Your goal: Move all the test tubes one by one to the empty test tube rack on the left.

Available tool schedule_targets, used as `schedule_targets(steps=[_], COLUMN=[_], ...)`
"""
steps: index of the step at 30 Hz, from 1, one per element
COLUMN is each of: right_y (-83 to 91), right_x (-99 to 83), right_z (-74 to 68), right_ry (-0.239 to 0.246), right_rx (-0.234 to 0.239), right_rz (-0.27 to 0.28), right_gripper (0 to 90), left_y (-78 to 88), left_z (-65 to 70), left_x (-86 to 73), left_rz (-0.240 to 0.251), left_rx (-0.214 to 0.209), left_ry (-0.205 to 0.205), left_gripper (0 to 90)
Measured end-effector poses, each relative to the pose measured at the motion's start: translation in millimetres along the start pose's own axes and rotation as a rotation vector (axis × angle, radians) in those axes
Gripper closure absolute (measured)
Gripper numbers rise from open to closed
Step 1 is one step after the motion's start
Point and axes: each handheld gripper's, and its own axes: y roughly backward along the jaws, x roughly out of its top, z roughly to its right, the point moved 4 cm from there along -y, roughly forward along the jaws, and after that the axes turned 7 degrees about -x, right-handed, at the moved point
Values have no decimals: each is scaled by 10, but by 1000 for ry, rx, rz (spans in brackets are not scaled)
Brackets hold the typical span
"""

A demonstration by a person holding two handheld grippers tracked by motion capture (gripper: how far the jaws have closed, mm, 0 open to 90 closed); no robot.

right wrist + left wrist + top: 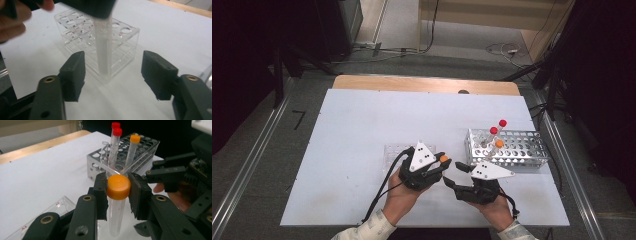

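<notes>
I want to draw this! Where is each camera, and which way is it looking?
High view: above the table, looking down; both hands, left gripper, right gripper.
Left gripper view: looks along its jaws at the orange-capped tube and metal rack.
Right gripper view: between open jaws, faces the clear rack.
All three show the held tube.

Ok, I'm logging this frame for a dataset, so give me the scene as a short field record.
left gripper: shut on orange-capped tube, held by its cap
right gripper: open, jaws either side of the tube's body, not touching
metal rack: holds two red-capped tubes, one orange-capped
clear rack: no tubes visible
surface: white table
</notes>
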Motion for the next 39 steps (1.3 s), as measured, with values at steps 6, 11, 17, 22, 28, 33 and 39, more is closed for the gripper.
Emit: schedule_targets(steps=[6,11,17,22,28,33,39], right_y=[35,23,19,12,17,21,16], right_x=[-61,-68,-78,-78,-81,-79,-84], right_z=[39,54,84,83,84,97,110], right_ry=[-20,-20,-36,-38,-40,-47,-47], right_rx=[-3,-8,-23,-28,-35,-39,-39], right_rz=[-16,-21,-26,-26,-27,-26,-26], right_gripper=[304,295,290,291,290,291,292], left_y=[99,206,305,319,314,256,140], left_z=[-29,-73,-174,-215,-270,-298,-280], left_x=[71,159,197,194,166,119,26], left_rz=[28,63,85,76,66,56,24], left_rx=[1,4,43,71,102,102,107], left_ry=[17,22,29,19,19,20,10], left_gripper=[704,704,704,704,703,703,703])
